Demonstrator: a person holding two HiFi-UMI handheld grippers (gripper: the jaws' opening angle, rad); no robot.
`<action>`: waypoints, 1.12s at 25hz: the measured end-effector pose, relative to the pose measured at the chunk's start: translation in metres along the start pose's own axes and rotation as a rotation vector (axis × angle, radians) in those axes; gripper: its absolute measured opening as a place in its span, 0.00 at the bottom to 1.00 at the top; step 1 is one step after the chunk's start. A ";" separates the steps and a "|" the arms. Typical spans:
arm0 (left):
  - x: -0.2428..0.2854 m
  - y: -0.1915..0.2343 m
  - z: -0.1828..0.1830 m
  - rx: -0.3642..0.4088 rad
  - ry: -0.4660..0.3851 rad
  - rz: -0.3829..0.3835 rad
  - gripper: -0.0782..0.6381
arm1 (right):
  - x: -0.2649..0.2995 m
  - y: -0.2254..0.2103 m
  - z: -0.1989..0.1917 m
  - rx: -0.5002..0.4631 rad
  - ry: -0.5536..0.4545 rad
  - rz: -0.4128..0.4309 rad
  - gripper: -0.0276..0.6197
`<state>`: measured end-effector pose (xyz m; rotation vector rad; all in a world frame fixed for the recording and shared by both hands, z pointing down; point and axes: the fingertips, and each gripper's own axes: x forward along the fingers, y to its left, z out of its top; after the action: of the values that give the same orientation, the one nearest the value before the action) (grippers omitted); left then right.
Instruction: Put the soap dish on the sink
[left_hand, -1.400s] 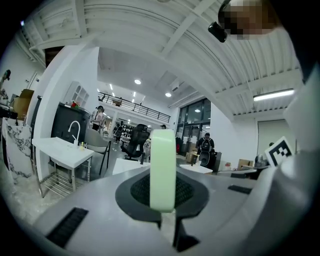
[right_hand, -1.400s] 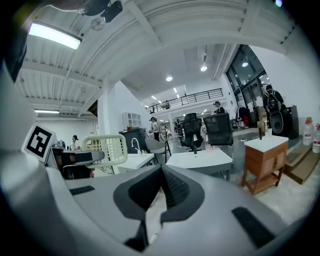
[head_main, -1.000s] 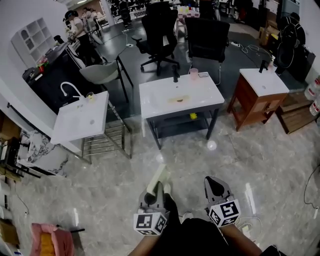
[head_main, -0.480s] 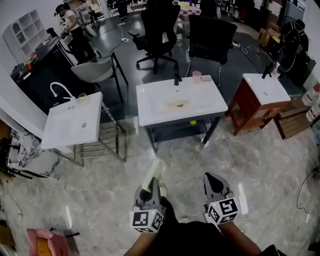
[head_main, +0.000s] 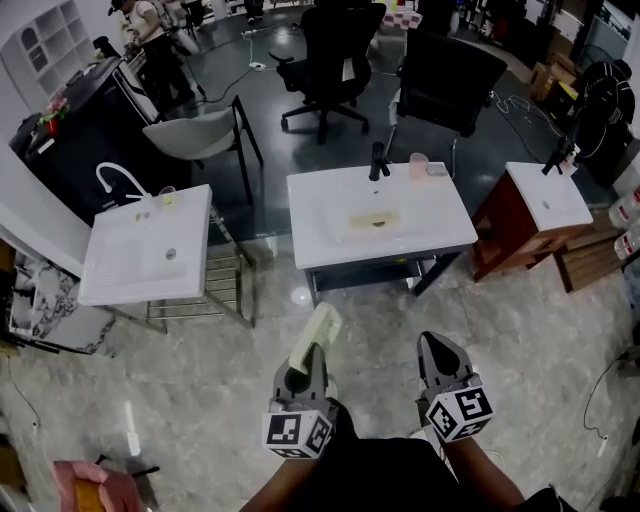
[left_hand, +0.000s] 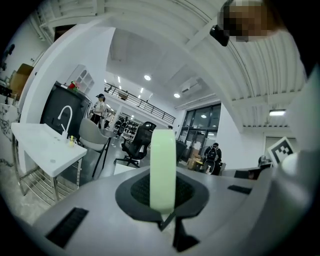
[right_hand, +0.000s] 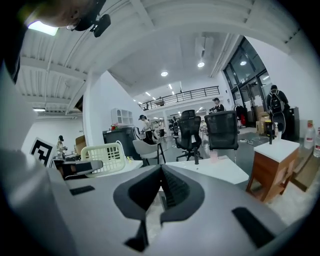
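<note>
Right gripper view: soap dish (right_hand: 104, 159) slats

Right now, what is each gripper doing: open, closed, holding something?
Left gripper: closed on the pale green soap dish.
Right gripper: closed, empty.

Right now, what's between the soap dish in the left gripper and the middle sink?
Only bare glossy floor, per the head view. The soap dish, clamped in the left gripper, hangs well short of the middle sink.
</note>
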<state>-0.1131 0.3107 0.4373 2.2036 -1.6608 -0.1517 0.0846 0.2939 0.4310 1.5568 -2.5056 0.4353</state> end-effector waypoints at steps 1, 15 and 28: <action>0.006 0.007 0.004 -0.005 0.004 -0.003 0.14 | 0.011 0.003 0.005 -0.011 -0.001 -0.004 0.04; 0.083 0.106 0.052 -0.003 -0.011 -0.069 0.14 | 0.135 0.032 0.020 -0.125 0.054 -0.041 0.04; 0.100 0.126 0.029 -0.034 0.037 -0.051 0.14 | 0.164 0.025 0.015 -0.086 0.065 -0.032 0.04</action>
<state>-0.2058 0.1803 0.4689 2.2113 -1.5721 -0.1504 -0.0105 0.1604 0.4600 1.5239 -2.4144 0.3631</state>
